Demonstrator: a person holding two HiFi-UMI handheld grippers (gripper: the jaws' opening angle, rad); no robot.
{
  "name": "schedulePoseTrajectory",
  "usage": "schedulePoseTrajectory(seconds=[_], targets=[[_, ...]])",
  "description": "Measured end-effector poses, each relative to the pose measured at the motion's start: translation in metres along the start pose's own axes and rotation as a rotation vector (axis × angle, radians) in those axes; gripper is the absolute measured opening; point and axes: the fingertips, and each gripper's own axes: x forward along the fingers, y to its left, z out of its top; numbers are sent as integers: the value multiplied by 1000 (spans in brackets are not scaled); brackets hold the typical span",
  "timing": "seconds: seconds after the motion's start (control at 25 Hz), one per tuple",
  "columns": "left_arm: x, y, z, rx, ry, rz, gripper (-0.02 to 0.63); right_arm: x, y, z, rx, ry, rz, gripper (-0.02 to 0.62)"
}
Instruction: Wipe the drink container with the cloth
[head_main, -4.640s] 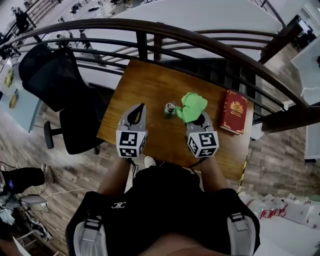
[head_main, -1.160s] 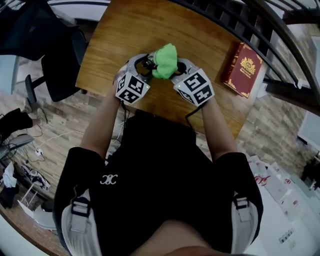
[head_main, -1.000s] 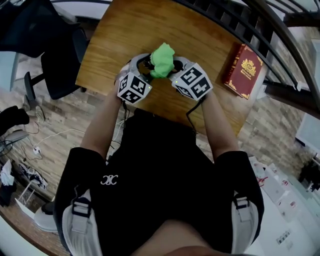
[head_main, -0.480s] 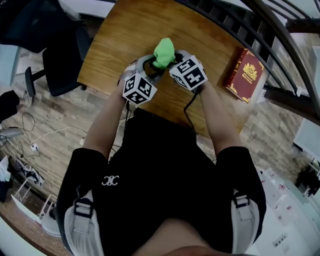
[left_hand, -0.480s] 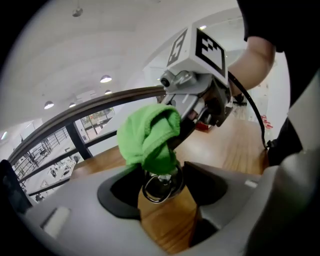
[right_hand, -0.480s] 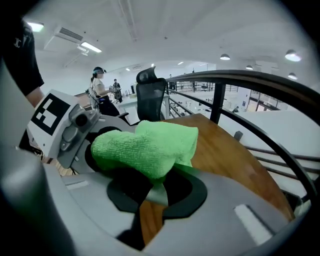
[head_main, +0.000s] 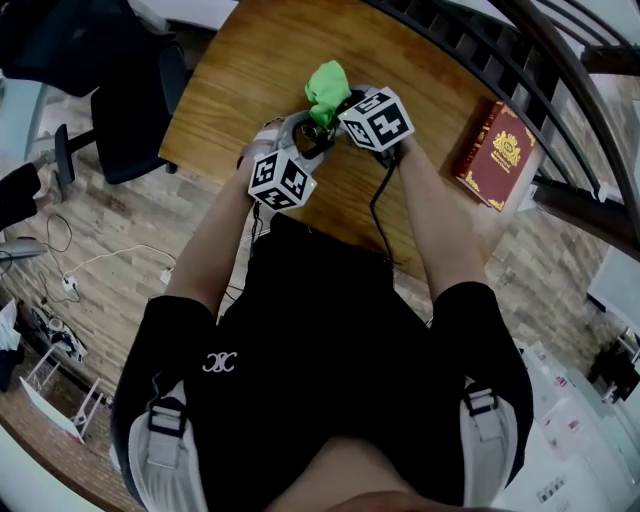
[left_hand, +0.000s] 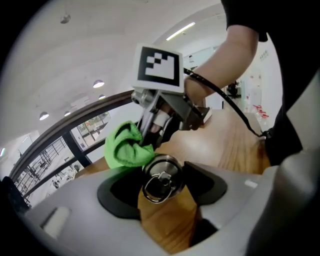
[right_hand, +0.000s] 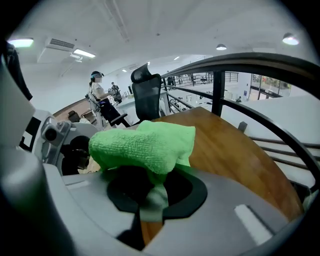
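A silver drink can (left_hand: 161, 181) with a ring pull sits between the jaws of my left gripper (left_hand: 162, 189), which is shut on its sides and holds it tilted above the wooden table (head_main: 250, 60). Touching the can's far rim is a bunched green cloth (left_hand: 127, 147), (head_main: 326, 82). My right gripper (right_hand: 150, 192) is shut on a fold of that cloth (right_hand: 145, 142). In the head view the left gripper (head_main: 305, 140) and the right gripper (head_main: 335, 108) meet nose to nose, and the can is hidden under them.
A red book (head_main: 494, 155) lies at the table's right end. A dark railing (right_hand: 235, 65) curves behind the table. A black office chair (head_main: 120, 110) stands off the table's left side. People stand far off in the right gripper view.
My right gripper has carried the cloth further out over the table, past the can's far side. The left gripper has stayed about where it was, rolling slightly.
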Motion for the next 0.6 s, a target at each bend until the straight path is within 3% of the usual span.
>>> schedulePoseTrajectory(seconds=[0.36,0.6], targets=[[-3,-3,5,42,29,9,314,23,-40,-26,74,83,-26,54],[1,0,10,-2,29,11,314,16,-65,-52,61,132,-84,54]])
